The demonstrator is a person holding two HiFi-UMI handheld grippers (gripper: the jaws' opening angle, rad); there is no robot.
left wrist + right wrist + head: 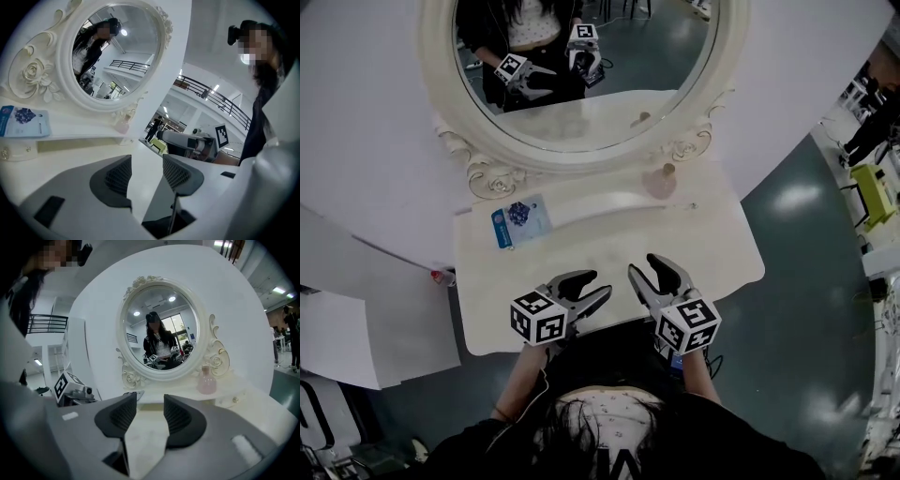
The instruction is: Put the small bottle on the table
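The small pink bottle (pixel 661 180) stands upright on the raised shelf under the oval mirror (pixel 581 56), toward the shelf's right end. It also shows in the right gripper view, where the bottle (pixel 206 380) is ahead and to the right of the jaws. In the left gripper view the bottle (pixel 123 125) is small and far ahead. My left gripper (pixel 598 284) and right gripper (pixel 644 264) hover side by side over the white table's (pixel 497 319) near edge, well short of the bottle. Both are open with nothing between the pads (pixel 123 174) (pixel 124 413).
A blue packet (pixel 517 221) lies on the shelf's left part. The mirror's carved frame (pixel 487 173) rises right behind the shelf. A small knob (pixel 234 400) sits on the shelf front below the bottle. White boards stand left of the table.
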